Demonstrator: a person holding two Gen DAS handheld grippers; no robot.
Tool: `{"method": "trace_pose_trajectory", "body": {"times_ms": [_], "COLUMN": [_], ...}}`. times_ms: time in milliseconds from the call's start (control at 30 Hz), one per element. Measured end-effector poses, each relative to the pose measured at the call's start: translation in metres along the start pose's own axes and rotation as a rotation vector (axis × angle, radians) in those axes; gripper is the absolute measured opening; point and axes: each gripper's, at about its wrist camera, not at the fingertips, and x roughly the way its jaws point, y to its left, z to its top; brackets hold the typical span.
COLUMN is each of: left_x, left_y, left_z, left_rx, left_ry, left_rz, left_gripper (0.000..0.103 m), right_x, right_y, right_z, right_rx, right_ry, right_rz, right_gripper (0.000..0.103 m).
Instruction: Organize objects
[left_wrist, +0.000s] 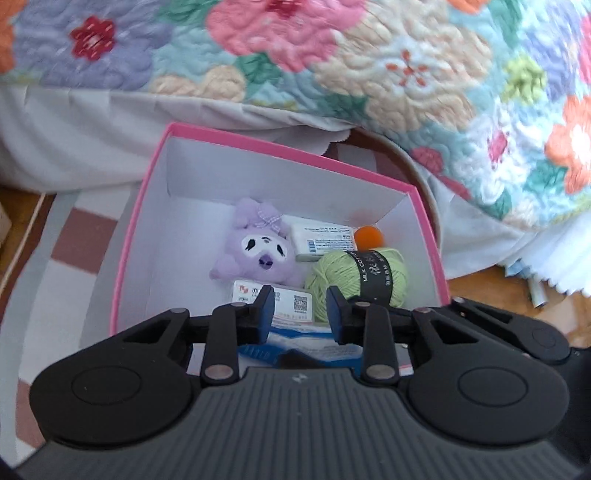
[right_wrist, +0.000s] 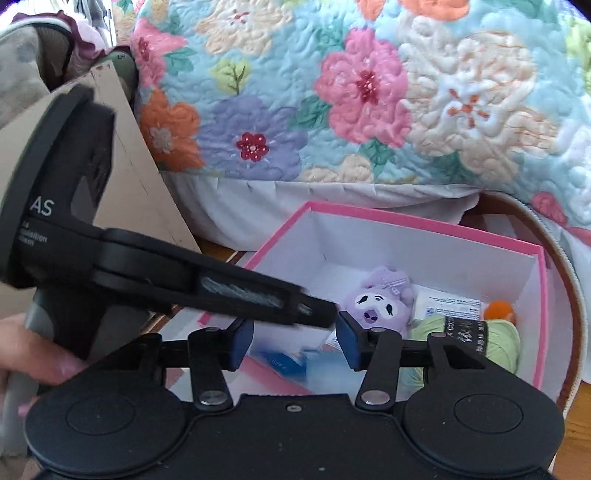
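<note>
A pink box (left_wrist: 288, 147) with a white inside sits open on the floor by the bed. In it lie a purple plush toy (left_wrist: 255, 247), a green yarn ball (left_wrist: 364, 277), an orange ball (left_wrist: 369, 236), a white packet (left_wrist: 325, 236), a white card box (left_wrist: 291, 301) and a blue-white pack (left_wrist: 310, 343). My left gripper (left_wrist: 301, 306) hangs open and empty over the box's near side. My right gripper (right_wrist: 293, 341) is open and empty above the box (right_wrist: 424, 225); the plush (right_wrist: 376, 302) and yarn (right_wrist: 498, 339) show past it. The left gripper's body (right_wrist: 110, 266) crosses the right view.
A floral quilt (left_wrist: 369, 66) and white bed skirt (left_wrist: 92, 125) hang behind the box. A red-and-white checked mat (left_wrist: 74, 240) lies under it. A cardboard panel (right_wrist: 140, 177) leans at the left. A round brown-rimmed case (right_wrist: 576, 295) stands at the right, on wooden floor (left_wrist: 491, 291).
</note>
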Motion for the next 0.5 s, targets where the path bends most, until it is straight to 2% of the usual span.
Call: {"method": "trace_pose_trajectory", "body": {"times_ms": [67,167,400,500], "left_x": [0.007,0.010,0.004,0.008], "left_y": [-0.005,0.001,0.007,0.009], "left_z": [-0.003,-0.006,-0.007,-0.009], "left_rx": [0.015,-0.015,0.023,0.031], "left_ry": [0.016,0.028,0.020,0.043], "left_rz": [0.042,0.036,0.109,0.122], "left_gripper": [0.028,0.028,0.028,0.029], "right_x": [0.007,0.006,-0.010,-0.012], "right_y": [0.003,-0.004,-0.036,-0.046], "right_z": [-0.004,-0.010,-0.010,-0.010], "right_rx": [-0.026,0.009,0.087,0.102], "right_ry": [0.013,0.021,0.023,0.043], "right_rz": [-0.020,-0.022,-0.088,-0.114], "right_gripper": [0.053,0.053,0.054,0.054]}}
